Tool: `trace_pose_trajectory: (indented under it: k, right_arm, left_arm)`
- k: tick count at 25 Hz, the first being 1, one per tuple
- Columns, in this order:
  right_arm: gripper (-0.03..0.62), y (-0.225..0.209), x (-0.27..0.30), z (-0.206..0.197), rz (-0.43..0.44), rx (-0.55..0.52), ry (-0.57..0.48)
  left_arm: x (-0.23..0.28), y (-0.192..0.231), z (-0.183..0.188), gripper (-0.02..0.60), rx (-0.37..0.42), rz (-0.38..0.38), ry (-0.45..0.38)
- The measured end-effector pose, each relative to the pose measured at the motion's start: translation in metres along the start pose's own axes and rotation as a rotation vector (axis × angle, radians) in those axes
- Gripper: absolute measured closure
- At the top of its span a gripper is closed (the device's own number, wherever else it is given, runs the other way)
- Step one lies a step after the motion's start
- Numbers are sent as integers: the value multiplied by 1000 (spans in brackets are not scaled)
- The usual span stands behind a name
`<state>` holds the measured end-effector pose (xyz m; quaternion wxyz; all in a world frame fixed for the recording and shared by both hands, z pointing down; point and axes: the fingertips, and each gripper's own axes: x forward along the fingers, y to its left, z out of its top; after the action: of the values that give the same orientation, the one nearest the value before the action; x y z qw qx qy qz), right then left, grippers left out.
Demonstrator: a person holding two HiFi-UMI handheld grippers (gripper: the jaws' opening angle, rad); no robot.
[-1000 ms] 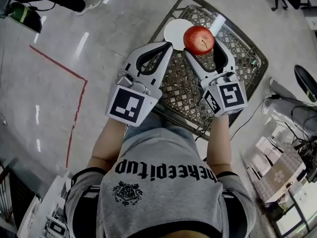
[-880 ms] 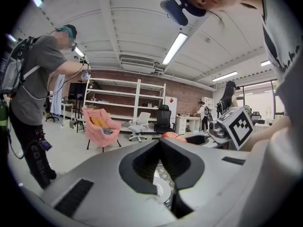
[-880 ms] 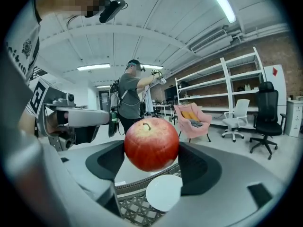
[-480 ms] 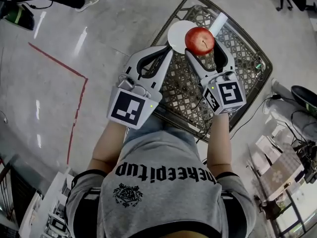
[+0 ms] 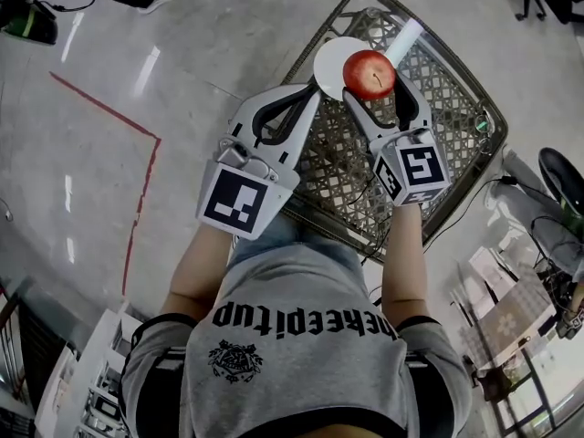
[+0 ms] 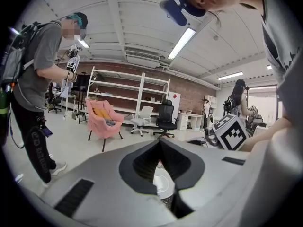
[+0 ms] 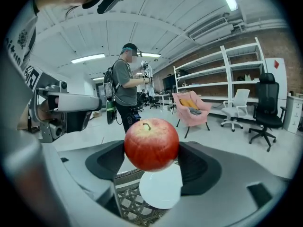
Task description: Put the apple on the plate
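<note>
Gripping the red apple (image 5: 369, 74) between its jaws, the right gripper (image 5: 373, 90) holds it just above the white plate (image 5: 328, 60) on the wire-mesh stand (image 5: 449, 109). The left gripper (image 5: 312, 92) hangs beside it, jaws closed and empty.

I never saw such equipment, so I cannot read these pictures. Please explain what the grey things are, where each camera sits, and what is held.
There is no robot: a person holds a grey hand tool in each hand. The head view looks down from a camera on the person's head; each gripper view comes from a camera riding on one tool. The right tool grips a red apple over a white plate, which lies on a lattice table. The left tool is shut and empty.
</note>
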<state>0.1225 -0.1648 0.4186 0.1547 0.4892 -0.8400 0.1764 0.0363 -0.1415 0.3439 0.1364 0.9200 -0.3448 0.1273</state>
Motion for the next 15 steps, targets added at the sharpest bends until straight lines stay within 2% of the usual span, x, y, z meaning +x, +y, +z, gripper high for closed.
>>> trace_pose_trajectory:
  k: [15]
  right_arm:
    - [237, -4, 38, -36, 10, 18, 93]
  left_arm:
    - [2, 23, -18, 552, -35, 19, 45]
